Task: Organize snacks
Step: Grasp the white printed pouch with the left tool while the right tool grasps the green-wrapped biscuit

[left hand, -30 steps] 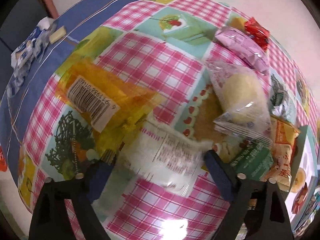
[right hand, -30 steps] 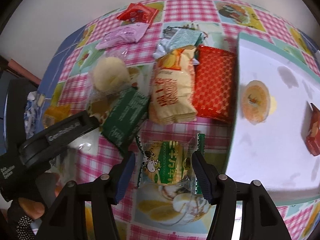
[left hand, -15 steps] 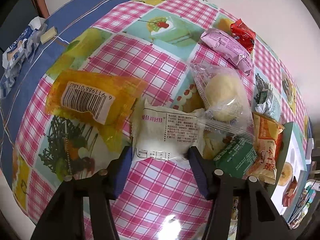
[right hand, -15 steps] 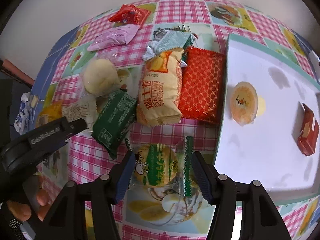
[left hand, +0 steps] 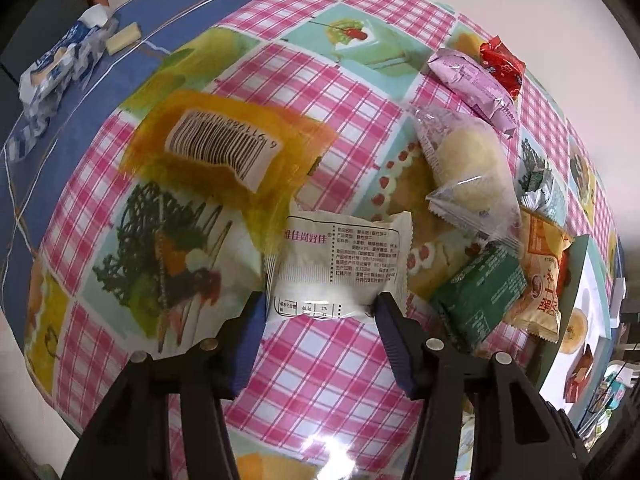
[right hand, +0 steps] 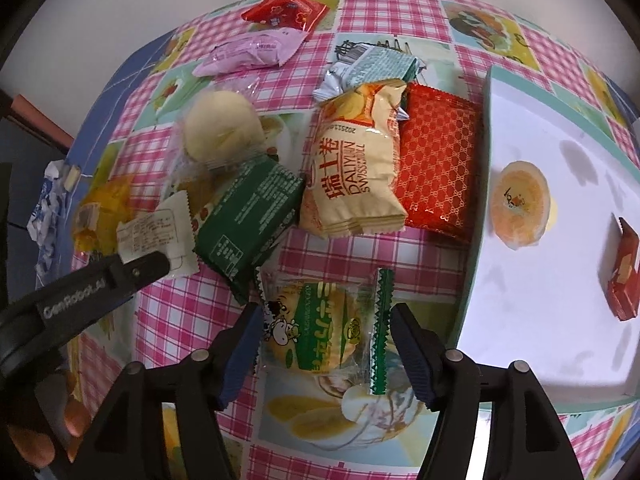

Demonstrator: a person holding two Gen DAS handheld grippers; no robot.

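Note:
My left gripper [left hand: 320,312] is shut on the near edge of a white snack packet [left hand: 340,264] with printed text, held just above the checked tablecloth; it also shows in the right wrist view [right hand: 154,236]. My right gripper [right hand: 324,328] is shut on a green-and-yellow cow-print packet [right hand: 320,328], its fingers [right hand: 240,344] pressing both sides. A white tray [right hand: 560,320] with teal rim lies to the right, holding an orange jelly cup [right hand: 519,204] and a red box [right hand: 624,276].
A pile of snacks lies ahead: green packet [right hand: 248,228], cream Swiss-roll bag [right hand: 356,168], red packet [right hand: 440,168], round bun [right hand: 222,128], pink packet [right hand: 252,52], small red packet [right hand: 286,10]. A yellow barcode bag [left hand: 224,148] lies left. Crumpled blue-white wrapper [left hand: 52,76] sits at the table edge.
My left gripper has closed onto the white packet and lifted its edge. My right gripper has tightened on the cow-print packet, which has crumpled and shifted slightly toward the tray.

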